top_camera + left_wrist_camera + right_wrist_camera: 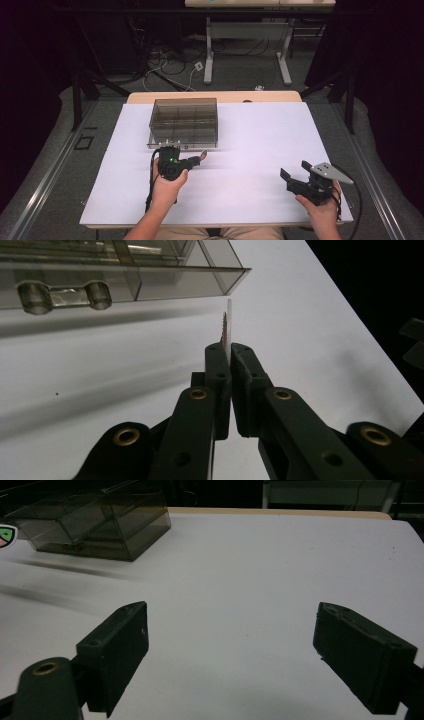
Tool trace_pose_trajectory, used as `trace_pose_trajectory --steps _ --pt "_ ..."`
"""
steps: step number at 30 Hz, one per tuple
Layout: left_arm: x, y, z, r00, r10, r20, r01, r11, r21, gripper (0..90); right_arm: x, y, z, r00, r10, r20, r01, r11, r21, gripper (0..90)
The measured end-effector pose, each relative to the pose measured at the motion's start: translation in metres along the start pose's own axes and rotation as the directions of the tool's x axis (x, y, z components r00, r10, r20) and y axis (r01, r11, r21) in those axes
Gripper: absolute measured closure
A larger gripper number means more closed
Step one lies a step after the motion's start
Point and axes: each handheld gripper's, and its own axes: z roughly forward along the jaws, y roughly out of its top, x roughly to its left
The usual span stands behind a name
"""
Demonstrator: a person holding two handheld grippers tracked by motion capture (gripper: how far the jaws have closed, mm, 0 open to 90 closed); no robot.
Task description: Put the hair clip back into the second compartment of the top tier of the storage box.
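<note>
- Left gripper is clamped on a thin flat piece, edge-on in the left gripper view: a white sheet with a serrated, brownish edge, sticking up past my pads. From the high view it looks like a small card or sticker with pink and green on it.
- I hold it just in front of the clear box, near its front wall, above the white table sheet.
- Right gripper hangs idle near the table's right front; its jaws stand wide apart with nothing between them.
- My reading of the step: the piece is picked up and carried, and placing it in the box is not yet done.
- Next I'd need to lift it over the front rim and lower it into one compartment, keeping it upright so it doesn't catch.
- Box: smoky transparent plastic, rectangular, hard-edged, split by inner dividers, with a moulded latch on the front. Table sheet: matte, smooth.
</note>
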Motion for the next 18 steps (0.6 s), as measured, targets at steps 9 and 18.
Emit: trace_pose_trajectory --steps 9,18 --pt "0.004 0.013 -0.008 0.9998 0.014 -0.017 -0.014 0.9997 -0.02 87.5 -0.001 -0.001 0.0 1.0 0.004 0.001 -0.004 1.0 -0.003 14.3" --pt "0.007 0.023 -0.018 0.9989 0.029 -0.037 -0.03 0.9992 -0.027 87.5 -0.001 0.0 -0.001 1.0 0.001 0.004 -0.001 1.0 0.003 14.3"
